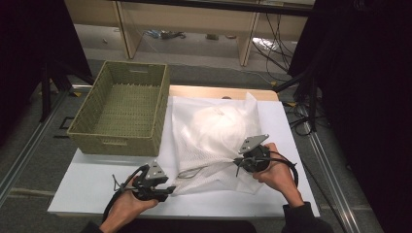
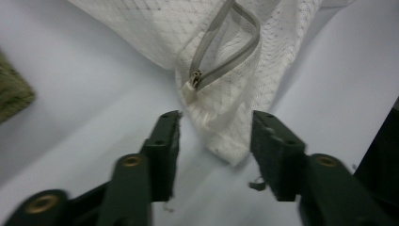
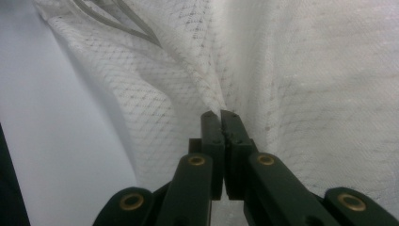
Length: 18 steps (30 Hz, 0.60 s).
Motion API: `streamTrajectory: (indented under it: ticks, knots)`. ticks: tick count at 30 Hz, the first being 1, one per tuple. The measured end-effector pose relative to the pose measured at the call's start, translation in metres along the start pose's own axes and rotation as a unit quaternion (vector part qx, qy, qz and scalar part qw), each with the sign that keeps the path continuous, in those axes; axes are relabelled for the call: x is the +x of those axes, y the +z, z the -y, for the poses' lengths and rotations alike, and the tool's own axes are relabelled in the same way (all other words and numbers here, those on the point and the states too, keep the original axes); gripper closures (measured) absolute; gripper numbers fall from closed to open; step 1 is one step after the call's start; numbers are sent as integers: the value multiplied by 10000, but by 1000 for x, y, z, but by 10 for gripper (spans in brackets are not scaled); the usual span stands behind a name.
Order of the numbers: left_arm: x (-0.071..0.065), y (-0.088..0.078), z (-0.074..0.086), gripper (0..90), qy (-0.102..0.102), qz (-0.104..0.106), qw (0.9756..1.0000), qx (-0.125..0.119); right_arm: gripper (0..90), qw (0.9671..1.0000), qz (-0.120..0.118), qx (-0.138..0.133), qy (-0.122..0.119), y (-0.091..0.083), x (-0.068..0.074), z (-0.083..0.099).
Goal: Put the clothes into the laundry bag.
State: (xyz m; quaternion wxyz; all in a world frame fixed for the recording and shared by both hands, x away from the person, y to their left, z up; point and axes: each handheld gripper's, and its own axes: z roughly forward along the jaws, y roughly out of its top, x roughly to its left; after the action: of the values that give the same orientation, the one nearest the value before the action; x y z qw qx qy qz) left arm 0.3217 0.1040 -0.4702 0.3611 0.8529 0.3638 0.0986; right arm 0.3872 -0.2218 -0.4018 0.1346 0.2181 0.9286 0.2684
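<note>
Right tongs (image 3: 220, 114) pinch unlabelled mesh bag (image 3: 301, 70); left tongs (image 2: 215, 123) parted.

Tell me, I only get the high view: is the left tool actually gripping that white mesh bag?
Observer: No. The left tool stands open, with a corner of the mesh bag between its jaws, unpressed.
Operator: What is that grey loop near it?
Observer: A grey zipper along the bag's opening, its slider at the near end.
Operator: And the right tool?
Observer: The right tool is shut on a pinched fold of the mesh.
Operator: Anything in the basket?
Observer: The woven basket looks empty from above, which your view also shows.
</note>
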Motion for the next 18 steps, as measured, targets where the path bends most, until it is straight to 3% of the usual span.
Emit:
streamTrajectory:
  ticks: [2,4,5,7,9,13,15,18]
  knots:
    - [-4,7,-2,430,91,62,9998,167,900,10000,10,-19,7,0,0,1]
    - [-9,14,-3,481,377,16,9989,279,900,10000,10,-69,36,-1,-1,1]
    - [-10,16,-3,530,461,-26,9985,307,900,10000,-20,-47,49,-3,-2,1]
    - [-10,21,-3,742,685,-55,9972,280,900,9999,43,-104,104,-4,-1,2]
    - [-7,20,-3,839,806,-134,9963,265,900,9999,11,-119,19,-3,-1,1]
    - [2,6,1,869,870,-260,9957,201,900,9999,-66,-29,-79,-1,2,3]
    - [6,-1,7,870,787,-339,9961,193,900,9999,-82,23,-93,2,3,5]
    - [7,-4,9,869,785,-287,9963,189,892,9999,-41,68,-92,9,3,9]
